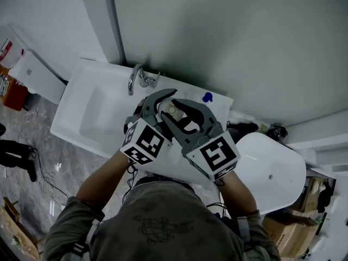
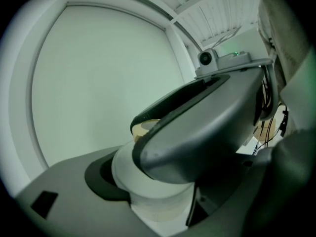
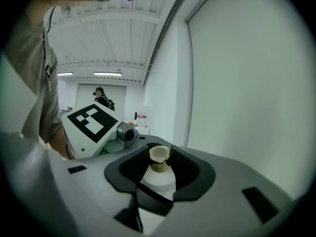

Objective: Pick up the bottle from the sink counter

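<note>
One bottle [image 1: 172, 111], seemingly; two claws [image 1: 163, 103] [image 1: 176, 117]

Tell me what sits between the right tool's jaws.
The bottle, cap up, its white body clamped by the right tool. The right gripper view shows it plainly.

The bottle [image 3: 159, 180] is seen as smooth white plastic with a dull tan cap [image 3: 159, 157]. The fingers [image 3: 237, 181] of the right gripper [image 3: 159, 169] are moulded in matt grey plastic. The sink [image 1: 76, 118] is finished in glossy white, the tap [image 1: 135, 80] at its far edge in polished metal, and the sleeve [image 1: 70, 222] is made of olive cloth.
</note>
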A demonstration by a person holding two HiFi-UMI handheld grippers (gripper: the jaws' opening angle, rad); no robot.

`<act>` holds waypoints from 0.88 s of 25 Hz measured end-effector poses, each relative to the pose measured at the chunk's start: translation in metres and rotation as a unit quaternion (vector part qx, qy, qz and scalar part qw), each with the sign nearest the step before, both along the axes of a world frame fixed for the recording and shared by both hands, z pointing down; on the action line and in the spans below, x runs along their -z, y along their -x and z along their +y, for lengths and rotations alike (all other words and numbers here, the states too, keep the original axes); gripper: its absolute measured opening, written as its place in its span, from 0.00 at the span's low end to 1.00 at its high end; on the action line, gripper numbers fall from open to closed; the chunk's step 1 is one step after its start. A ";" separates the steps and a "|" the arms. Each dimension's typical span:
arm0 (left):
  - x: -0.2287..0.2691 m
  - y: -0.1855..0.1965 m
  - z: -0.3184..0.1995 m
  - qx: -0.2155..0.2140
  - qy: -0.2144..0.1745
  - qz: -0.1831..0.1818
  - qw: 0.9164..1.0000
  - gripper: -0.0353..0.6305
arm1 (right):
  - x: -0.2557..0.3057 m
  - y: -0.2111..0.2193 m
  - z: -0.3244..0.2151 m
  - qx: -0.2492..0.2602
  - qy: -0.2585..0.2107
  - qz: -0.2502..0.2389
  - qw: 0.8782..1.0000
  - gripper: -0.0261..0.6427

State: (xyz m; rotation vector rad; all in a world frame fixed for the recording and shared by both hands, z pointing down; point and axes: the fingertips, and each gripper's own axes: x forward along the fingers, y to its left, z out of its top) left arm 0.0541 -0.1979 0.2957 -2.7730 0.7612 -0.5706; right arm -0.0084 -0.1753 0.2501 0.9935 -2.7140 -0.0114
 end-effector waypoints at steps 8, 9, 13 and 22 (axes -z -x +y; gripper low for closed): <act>0.003 0.012 0.040 0.003 0.009 0.015 1.000 0.57 | 0.002 0.014 0.040 0.021 -0.015 0.009 1.000 0.26; 0.003 0.014 0.043 0.007 0.008 0.016 1.000 0.57 | 0.002 0.015 0.044 0.025 -0.016 0.008 1.000 0.26; 0.001 0.019 0.053 0.017 0.000 0.010 1.000 0.57 | 0.001 0.020 0.056 0.033 -0.019 -0.001 0.999 0.26; -0.027 0.017 0.073 0.015 0.022 0.006 1.000 0.57 | -0.027 0.016 0.074 0.030 0.012 0.000 0.999 0.26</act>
